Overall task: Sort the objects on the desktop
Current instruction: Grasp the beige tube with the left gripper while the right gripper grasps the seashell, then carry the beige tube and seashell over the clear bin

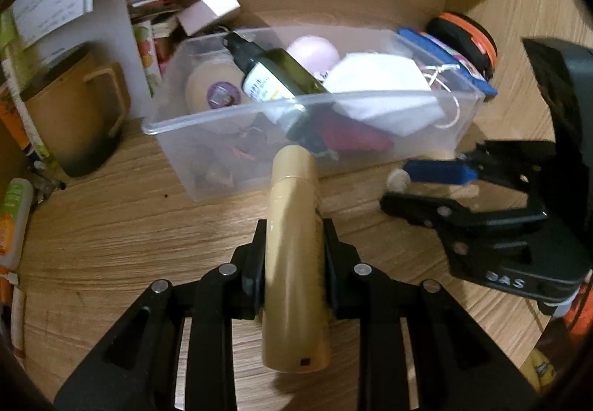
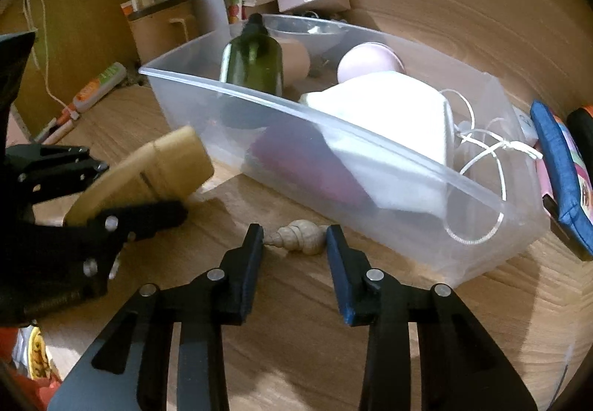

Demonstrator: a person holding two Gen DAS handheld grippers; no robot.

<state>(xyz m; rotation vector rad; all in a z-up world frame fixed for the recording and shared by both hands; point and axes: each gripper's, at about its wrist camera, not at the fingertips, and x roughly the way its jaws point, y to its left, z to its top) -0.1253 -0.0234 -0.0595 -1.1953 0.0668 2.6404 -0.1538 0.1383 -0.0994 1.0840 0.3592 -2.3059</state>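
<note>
My left gripper (image 1: 292,248) is shut on a tan cylindrical bottle (image 1: 294,262), held above the wooden desk just in front of the clear plastic bin (image 1: 237,114). The bottle also shows in the right wrist view (image 2: 148,173). My right gripper (image 2: 294,244) is open, its fingers either side of a small beige seashell (image 2: 298,240) lying on the desk by the bin's near wall (image 2: 370,136). The bin holds a dark green bottle (image 1: 274,77), a white face mask (image 2: 389,114), a pink round object (image 2: 370,59) and a beige jar (image 1: 211,88).
A tan mug (image 1: 74,114), a white stand with papers (image 1: 74,3), and a pink box (image 1: 211,10) stand at back left. A blue pouch (image 2: 559,166) and an orange-rimmed black case (image 1: 467,40) lie to the bin's right. A tube (image 2: 100,85) lies at left.
</note>
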